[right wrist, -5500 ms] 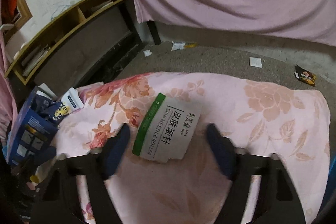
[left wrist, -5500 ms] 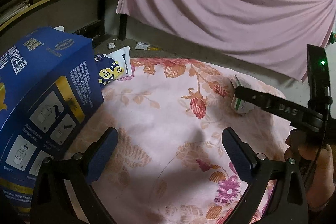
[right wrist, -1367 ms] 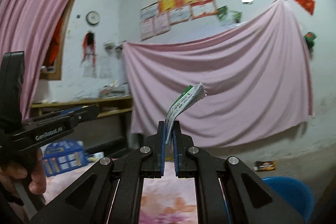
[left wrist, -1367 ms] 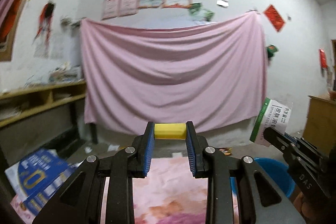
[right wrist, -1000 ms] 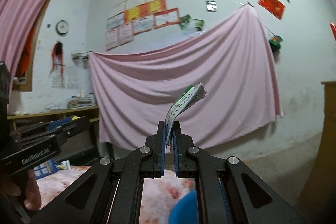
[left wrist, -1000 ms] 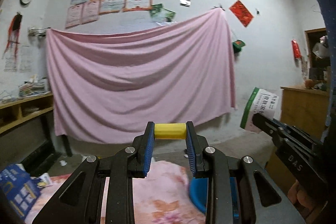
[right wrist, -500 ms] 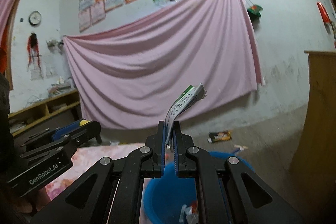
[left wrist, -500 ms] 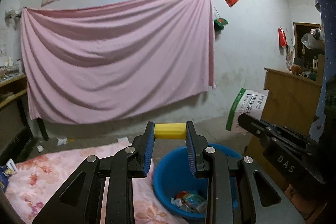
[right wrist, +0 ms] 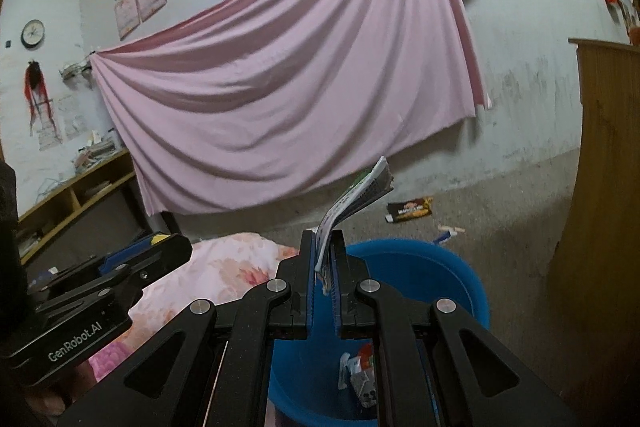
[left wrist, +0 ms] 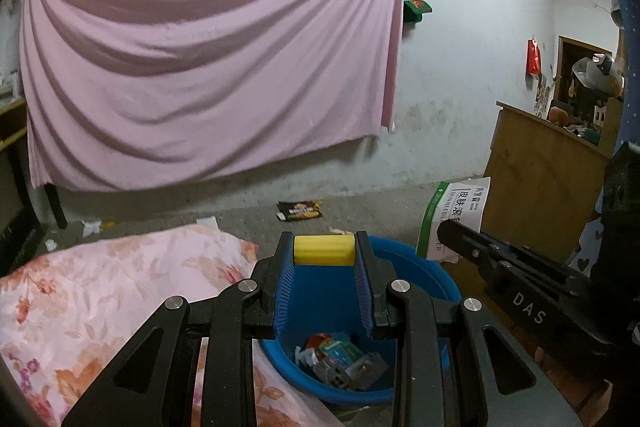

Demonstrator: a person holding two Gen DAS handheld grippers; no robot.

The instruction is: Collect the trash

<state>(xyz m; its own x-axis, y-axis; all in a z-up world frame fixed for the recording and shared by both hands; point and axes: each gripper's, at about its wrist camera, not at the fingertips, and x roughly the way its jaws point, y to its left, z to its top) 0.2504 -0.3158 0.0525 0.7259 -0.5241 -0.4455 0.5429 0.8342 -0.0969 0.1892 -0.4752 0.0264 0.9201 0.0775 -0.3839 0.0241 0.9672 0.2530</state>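
The right gripper [right wrist: 324,259] jaws pinch a light, bendy paper box [right wrist: 356,199] by its edge; the left gripper [left wrist: 324,267] jaws squeeze a yellow block [left wrist: 324,250] above the blue bin [left wrist: 416,269].

Left tongs [left wrist: 324,254]: matt black plastic arms, bright metal pivot screws, ribbed blue pads clamped on a smooth yellow plastic block [left wrist: 324,251]. Right tongs [right wrist: 325,259]: same finish, pads closed on a creased white-and-green printed paper pack [right wrist: 356,201]. Basin [left wrist: 416,267]: smooth, slightly glossy blue plastic, holding shiny foil wrappers [left wrist: 340,359]. Bed cover [left wrist: 120,287]: soft floral cloth. Wall drape [left wrist: 208,67]: matt pink cloth. Floor [right wrist: 500,219]: rough concrete. Cabinet [left wrist: 540,187]: plain wood.
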